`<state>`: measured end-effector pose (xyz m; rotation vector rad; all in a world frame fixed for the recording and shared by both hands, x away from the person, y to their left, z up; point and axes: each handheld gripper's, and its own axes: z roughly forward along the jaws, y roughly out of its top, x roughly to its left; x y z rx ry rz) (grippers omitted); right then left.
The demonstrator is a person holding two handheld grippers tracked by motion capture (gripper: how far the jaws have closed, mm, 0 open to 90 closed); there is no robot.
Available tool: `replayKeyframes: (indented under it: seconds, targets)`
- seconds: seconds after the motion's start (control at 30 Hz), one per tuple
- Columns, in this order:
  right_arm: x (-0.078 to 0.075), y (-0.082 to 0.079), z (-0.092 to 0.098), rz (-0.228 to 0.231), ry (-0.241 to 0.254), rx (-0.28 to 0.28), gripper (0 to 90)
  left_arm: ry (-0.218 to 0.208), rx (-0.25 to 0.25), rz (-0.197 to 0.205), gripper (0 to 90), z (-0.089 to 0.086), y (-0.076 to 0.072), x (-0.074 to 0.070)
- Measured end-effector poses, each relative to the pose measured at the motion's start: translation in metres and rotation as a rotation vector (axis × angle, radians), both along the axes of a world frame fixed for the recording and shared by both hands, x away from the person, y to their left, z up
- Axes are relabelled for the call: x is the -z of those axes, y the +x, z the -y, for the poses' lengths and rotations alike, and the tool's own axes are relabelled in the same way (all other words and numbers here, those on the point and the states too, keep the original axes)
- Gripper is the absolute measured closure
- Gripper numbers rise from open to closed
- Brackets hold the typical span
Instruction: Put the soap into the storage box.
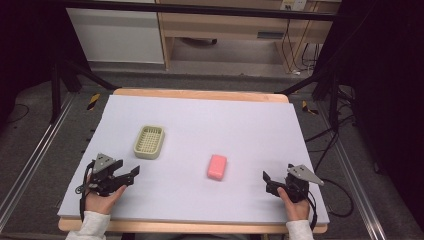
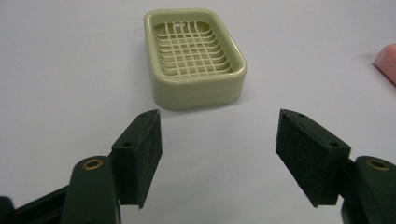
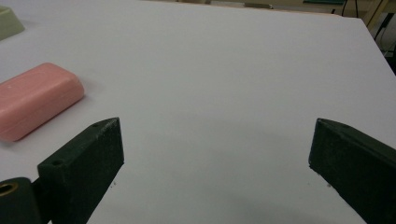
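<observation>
- From above, a rounded pink soap bar (image 1: 217, 166) is seen lying mid-counter (image 1: 225, 120), well apart from a ribbed green soap dish (image 1: 149, 141).
- Left gripper (image 2: 218, 156) view: matte padded fingers (image 2: 144, 154) are held apart, empty, before the lattice-floored dish (image 2: 194, 56).
- Right gripper (image 3: 215, 168) view: fingers (image 3: 88, 163) are spread wide, the smooth bar (image 3: 35, 100) lying beside them.

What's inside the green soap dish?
Nothing lies inside the soap dish; you see just its grid rack. The pink soap bar sits apart on the table. What's below the rack is hidden.
</observation>
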<state>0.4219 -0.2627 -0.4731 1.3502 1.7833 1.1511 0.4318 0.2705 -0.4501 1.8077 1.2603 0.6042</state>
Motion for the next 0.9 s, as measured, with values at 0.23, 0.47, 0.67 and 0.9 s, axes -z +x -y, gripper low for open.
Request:
replayKeyframes:
  seconds: [0.23,0.47,0.67,0.9]
  targets:
    - [0.000,0.000,0.000,0.000,0.002,0.002,3.6,-0.001,0.013,0.003,31.2,0.008,-0.001,-0.002]
    - [0.000,0.000,0.001,-0.006,0.009,0.003,3.6,0.006,0.036,0.011,30.7,0.016,0.000,-0.005]
    - [0.000,0.001,0.001,-0.006,0.012,0.000,3.6,0.004,0.051,0.026,29.7,0.024,0.002,-0.010]
    - [0.000,0.000,0.001,-0.003,0.015,0.001,3.6,0.013,0.067,0.024,28.9,0.030,0.004,-0.013]
